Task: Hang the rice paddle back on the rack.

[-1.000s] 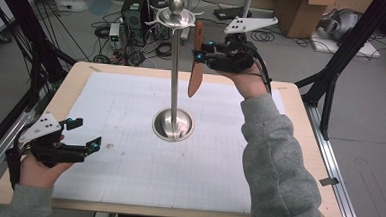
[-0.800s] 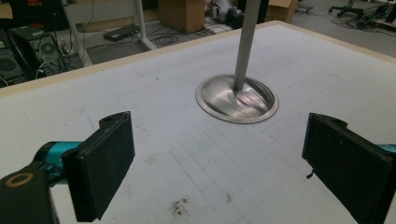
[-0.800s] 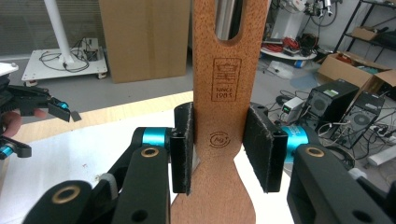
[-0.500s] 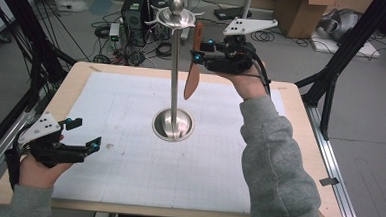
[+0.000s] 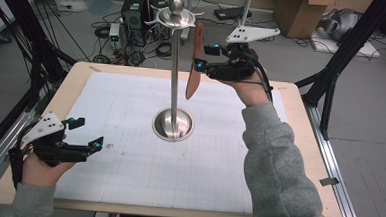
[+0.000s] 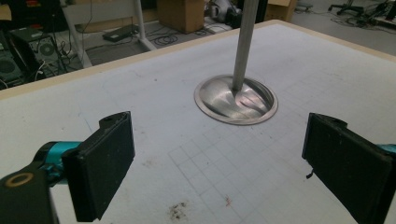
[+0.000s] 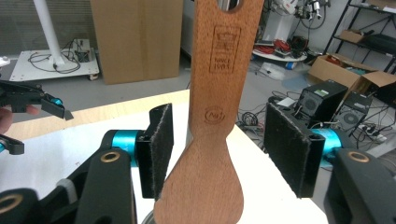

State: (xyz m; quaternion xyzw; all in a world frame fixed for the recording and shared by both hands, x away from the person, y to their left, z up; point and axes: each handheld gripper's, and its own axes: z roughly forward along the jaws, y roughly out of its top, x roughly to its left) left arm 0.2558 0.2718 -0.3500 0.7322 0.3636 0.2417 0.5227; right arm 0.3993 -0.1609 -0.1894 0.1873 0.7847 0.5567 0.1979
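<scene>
High view, one spatula (image 5: 195,63), one stand (image 5: 175,77), two claws

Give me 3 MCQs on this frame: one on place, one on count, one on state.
1. Where does the wooden spatula hang?
A. From a hook at the top of the metal stand
B. Flat on the table
C. In the left tongs

2. How many utensils are on the stand?
A. Three
B. One
C. Two

3. What state are the right tongs in?
A. Open, pads on either side of the spatula
C. Shut on the pole
B. Shut on the spatula

Answers:
1 A: the high view shows its holed end up at the stand's top, blade hanging beside the pole.
2 B: the spatula alone hangs there.
3 A: the right gripper view shows a gap on the right side at least.
</scene>
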